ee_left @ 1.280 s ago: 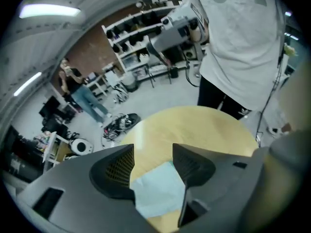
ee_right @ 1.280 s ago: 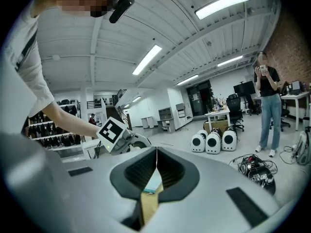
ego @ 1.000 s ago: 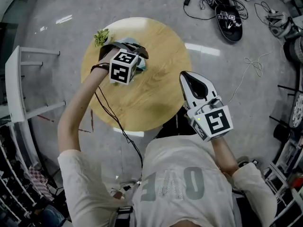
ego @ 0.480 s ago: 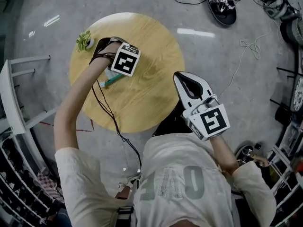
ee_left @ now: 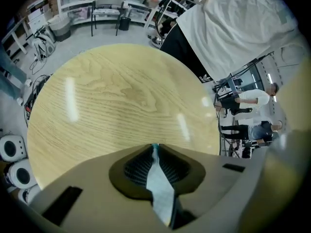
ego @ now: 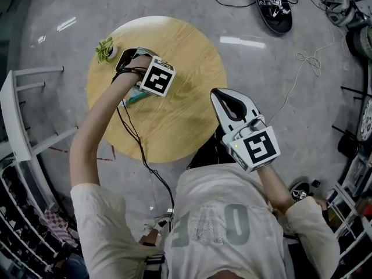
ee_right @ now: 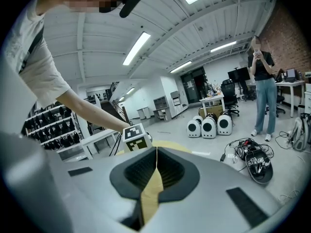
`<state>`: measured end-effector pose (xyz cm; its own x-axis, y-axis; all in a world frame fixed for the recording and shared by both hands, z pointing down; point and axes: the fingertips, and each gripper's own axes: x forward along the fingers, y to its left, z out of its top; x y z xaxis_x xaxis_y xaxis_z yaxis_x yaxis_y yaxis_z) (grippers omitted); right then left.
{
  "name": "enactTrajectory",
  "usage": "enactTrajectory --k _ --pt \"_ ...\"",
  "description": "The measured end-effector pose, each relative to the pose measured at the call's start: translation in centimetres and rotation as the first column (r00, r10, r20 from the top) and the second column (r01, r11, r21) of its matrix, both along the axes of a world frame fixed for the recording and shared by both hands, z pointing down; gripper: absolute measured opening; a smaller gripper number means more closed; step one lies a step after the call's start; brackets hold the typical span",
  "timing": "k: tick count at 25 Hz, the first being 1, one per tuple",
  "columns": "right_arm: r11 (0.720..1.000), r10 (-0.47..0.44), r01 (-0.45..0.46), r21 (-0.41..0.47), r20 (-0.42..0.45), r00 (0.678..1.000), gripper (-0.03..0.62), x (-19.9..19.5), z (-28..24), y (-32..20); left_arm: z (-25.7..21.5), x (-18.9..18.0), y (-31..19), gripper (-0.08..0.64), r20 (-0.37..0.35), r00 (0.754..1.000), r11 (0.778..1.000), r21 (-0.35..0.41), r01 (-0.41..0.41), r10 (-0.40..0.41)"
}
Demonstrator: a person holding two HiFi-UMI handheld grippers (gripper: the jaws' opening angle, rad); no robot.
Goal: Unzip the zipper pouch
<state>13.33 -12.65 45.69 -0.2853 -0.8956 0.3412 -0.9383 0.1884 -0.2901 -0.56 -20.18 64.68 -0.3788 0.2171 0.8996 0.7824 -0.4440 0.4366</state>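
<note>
The zipper pouch (ego: 131, 100) lies on the left part of the round wooden table (ego: 186, 57); only its teal edge and a pale corner show beside the left gripper's marker cube. My left gripper (ego: 144, 90) is over it, jaws closing. In the left gripper view a thin pale strip of the pouch (ee_left: 160, 188) with a teal tip runs between the pads, which press on it. My right gripper (ego: 223, 96) hovers shut by the table's right edge, holding nothing; its tips meet in the right gripper view (ee_right: 156, 149).
A small green plant (ego: 105, 49) stands at the table's far left rim. Cables and a black device (ego: 273, 13) lie on the floor beyond. A white rack (ego: 17, 115) stands left. A person (ee_right: 262, 81) and white round units (ee_right: 209, 126) are farther off.
The left gripper has turned and shifted away from the plant; the pouch's teal edge now shows at the cube's lower left. The right gripper has hardly moved.
</note>
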Motion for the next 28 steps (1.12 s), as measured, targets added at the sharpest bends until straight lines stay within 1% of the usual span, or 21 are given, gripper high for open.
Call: enactTrajectory --k 2,4,6,8,10,12,14,15,16,17,18,19,20,22,24,25,26,28 --pt "1.0 -0.012 0.012 0.011 0.002 1.0 0.029 -0.3 -0.5 -0.2 -0.8 -0.1 -0.3 0.056 -0.019 1.0 1.0 0.011 0.019 -0.019" --pt "0.999 -0.028 0.028 0.029 0.001 1.0 0.029 -0.7 -1.2 -0.5 -2.0 0.0 -0.7 0.051 -0.056 0.997 0.998 0.021 0.056 -0.055" --pt "0.997 -0.048 0.048 0.053 -0.007 0.999 0.029 -1.3 -2.1 -0.8 -3.5 0.4 -1.1 0.048 -0.116 0.987 0.993 0.029 0.112 -0.108" --pt "0.994 -0.069 0.07 0.084 -0.015 0.997 0.029 -1.8 -3.2 -1.1 -5.3 1.0 -1.5 0.046 -0.188 0.969 0.985 0.034 0.17 -0.161" --pt "0.989 -0.086 0.089 0.117 -0.024 0.996 0.029 -2.2 -4.5 -1.4 -7.4 1.3 -1.8 0.043 -0.257 0.946 0.975 0.05 0.218 -0.198" --pt "0.982 -0.102 0.107 0.157 -0.039 0.994 0.029 -2.9 -5.9 -1.6 -9.8 1.6 -2.0 0.043 -0.334 0.914 0.963 0.059 0.262 -0.229" --pt "0.975 -0.12 0.127 0.182 -0.052 0.991 0.029 -3.8 -7.0 -1.8 -12.2 1.8 -2.0 0.042 -0.421 0.87 0.948 0.062 0.312 -0.259" --pt "0.972 -0.127 0.136 0.192 -0.061 0.99 0.029 -4.3 -7.4 -1.9 -13.3 1.9 -2.1 0.041 -0.47 0.839 0.938 0.063 0.342 -0.275" --pt "0.968 -0.13 0.142 0.205 -0.072 0.989 0.029 -4.8 -7.8 -2.1 -14.6 2.0 -2.4 0.041 -0.526 0.799 0.924 0.062 0.377 -0.291" --pt "0.965 -0.13 0.145 0.219 -0.083 0.988 0.029 -5.1 -8.3 -2.4 -16.1 2.3 -2.7 0.041 -0.587 0.749 0.908 0.057 0.416 -0.306" --pt "0.961 -0.126 0.145 0.234 -0.091 0.988 0.029 -5.3 -8.9 -2.6 -17.7 2.7 -3.1 0.041 -0.649 0.69 0.888 0.05 0.458 -0.32" --pt "0.958 -0.123 0.144 0.25 -0.095 0.988 0.029 -5.3 -9.7 -2.9 -19.5 3.1 -3.5 0.041 -0.71 0.623 0.866 0.037 0.5 -0.329" --pt "0.953 -0.122 0.144 0.267 -0.096 0.988 0.029 -5.3 -10.5 -3.1 -21.3 3.5 -3.8 0.041 -0.765 0.55 0.842 0.018 0.539 -0.336" --pt "0.939 -0.126 0.151 0.308 -0.1 0.987 0.029 -5.5 -12.3 -3.5 -25.3 3.9 -4.3 0.041 -0.857 0.392 0.793 -0.033 0.608 -0.335" --pt "0.921 -0.137 0.168 0.352 -0.112 0.984 0.029 -6.0 -14.2 -3.9 -29.2 3.7 -4.6 0.041 -0.923 0.232 0.75 -0.084 0.657 -0.306" --pt "0.911 -0.143 0.177 0.373 -0.119 0.983 0.029 -6.4 -15.1 -4.0 -30.9 3.4 -4.6 0.041 -0.947 0.157 0.731 -0.105 0.675 -0.281" --pt "0.901 -0.148 0.186 0.391 -0.124 0.981 0.029 -6.7 -15.9 -4.1 -32.6 3.1 -4.5 0.041 -0.963 0.089 0.713 -0.124 0.69 -0.254" --pt "0.885 -0.158 0.198 0.422 -0.127 0.979 0.029 -7.4 -17.3 -4.3 -35.5 2.2 -4.3 0.041 -0.98 -0.03 0.677 -0.158 0.719 -0.197"
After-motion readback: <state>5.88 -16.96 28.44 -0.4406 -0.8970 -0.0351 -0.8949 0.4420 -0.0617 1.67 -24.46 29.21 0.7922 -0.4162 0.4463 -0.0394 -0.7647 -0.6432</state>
